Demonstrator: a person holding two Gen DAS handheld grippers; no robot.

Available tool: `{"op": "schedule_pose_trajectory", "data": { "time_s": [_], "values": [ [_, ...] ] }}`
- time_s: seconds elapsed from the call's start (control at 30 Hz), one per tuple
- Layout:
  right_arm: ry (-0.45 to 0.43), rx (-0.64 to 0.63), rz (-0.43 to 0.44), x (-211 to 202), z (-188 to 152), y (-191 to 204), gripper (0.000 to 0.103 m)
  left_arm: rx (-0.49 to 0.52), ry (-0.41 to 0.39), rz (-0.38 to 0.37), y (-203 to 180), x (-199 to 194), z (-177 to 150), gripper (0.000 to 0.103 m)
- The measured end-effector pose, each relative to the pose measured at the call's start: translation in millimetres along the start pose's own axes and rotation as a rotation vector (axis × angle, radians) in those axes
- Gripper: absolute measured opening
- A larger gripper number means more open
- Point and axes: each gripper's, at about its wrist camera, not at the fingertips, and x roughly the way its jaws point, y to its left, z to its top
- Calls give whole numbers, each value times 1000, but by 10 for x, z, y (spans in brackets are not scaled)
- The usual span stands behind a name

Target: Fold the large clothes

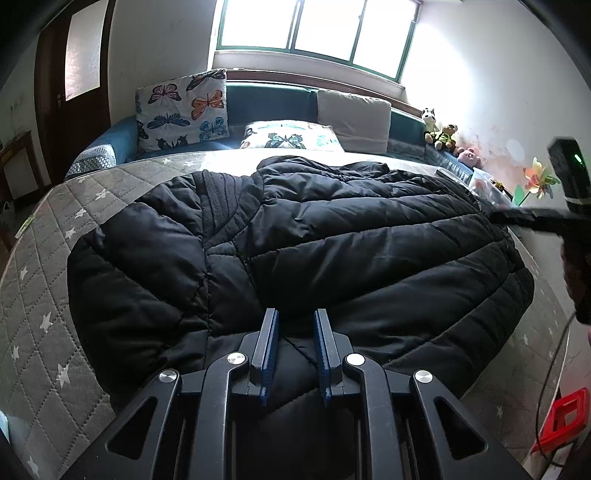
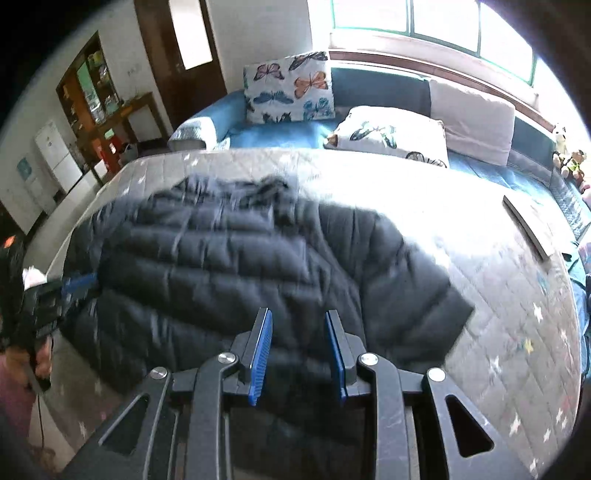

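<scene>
Black puffer jacket (image 1: 295,236) lies spread on the bed — it fills the middle of the left wrist view, and its quilted seams run across the frame. Under it you see the grey quilted bed cover (image 1: 48,280) with small white stars, bare at the left side of that frame.

Your left hand-held gripper (image 1: 294,317) sits at the lower middle of its view, above the near part of the jacket. Its blue pads (image 1: 269,354) stand a narrow gap apart, and no fabric is caught between them; I cannot tell if the tips touch the jacket below.

Your right hand-held gripper (image 2: 298,317) is at the lower middle of the right wrist view. Its blue pads (image 2: 260,354) are also a little apart, with only the jacket (image 2: 236,251) seen behind the gap, so it pinches nothing. This picture is blurred over the jacket, which lies in the left and middle part of the frame, while the bed cover (image 2: 498,280) is bare and bright at the right.

Each gripper shows in the other's view — the right one at the right edge of the left wrist view, the left one at the left edge of the right wrist view, beside the jacket's edge.

At the top of both frames a butterfly pillow (image 1: 183,110) leans upright, a second butterfly pillow (image 1: 291,137) lies flat, and a window (image 1: 317,33) is above them.
</scene>
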Motion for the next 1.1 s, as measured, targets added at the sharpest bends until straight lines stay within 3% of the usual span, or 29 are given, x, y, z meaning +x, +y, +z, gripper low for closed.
{"op": "schedule_pose_trajectory", "data": {
  "time_s": [0.37, 1.1],
  "values": [
    [-7, 57, -29, 430, 303, -127, 32, 11, 2, -8, 22, 1, 3, 22],
    [60, 25, -57, 644, 255, -176, 32, 13, -1, -7, 17, 2, 0, 22]
  ]
}}
